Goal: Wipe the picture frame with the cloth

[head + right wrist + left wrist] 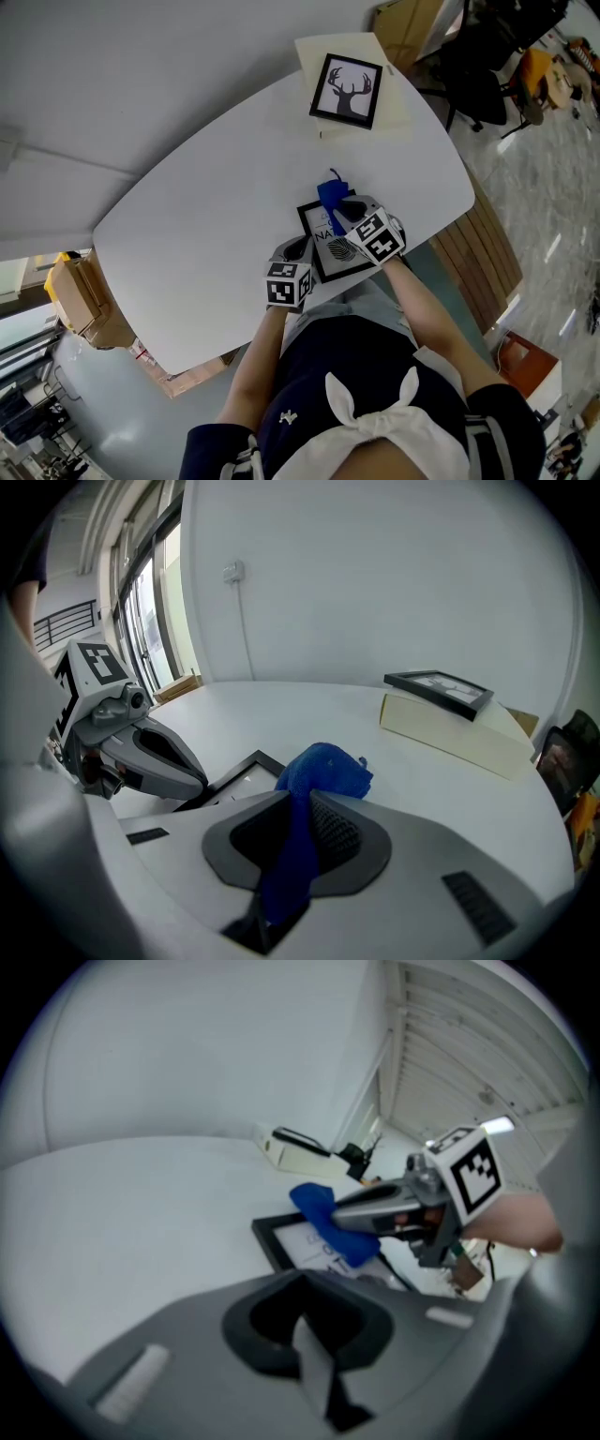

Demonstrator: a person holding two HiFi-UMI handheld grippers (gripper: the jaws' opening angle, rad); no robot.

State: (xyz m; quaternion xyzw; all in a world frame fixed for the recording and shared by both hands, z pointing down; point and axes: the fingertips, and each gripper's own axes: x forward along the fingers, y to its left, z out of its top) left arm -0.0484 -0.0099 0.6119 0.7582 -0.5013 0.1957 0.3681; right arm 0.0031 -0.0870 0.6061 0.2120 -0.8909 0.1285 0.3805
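A black picture frame (pixel 323 246) lies flat on the white table (pixel 206 216) right in front of me. My right gripper (pixel 341 210) is shut on a blue cloth (pixel 332 195), and the cloth (pixel 323 1215) hangs over the frame's far part. In the right gripper view the cloth (pixel 323 771) bunches out between the jaws. My left gripper (pixel 302 251) is shut with nothing between its jaws. Its tip (pixel 195 778) rests at the frame's (pixel 246 766) left side. The grippers hide most of the frame.
A second frame with a deer silhouette (pixel 347 90) lies on a cream box (pixel 398 120) at the table's far edge. Right of the table are a wooden slatted bench (pixel 483 253) and dark chairs (pixel 487 66). A cardboard box (pixel 80 295) stands on the floor at the left.
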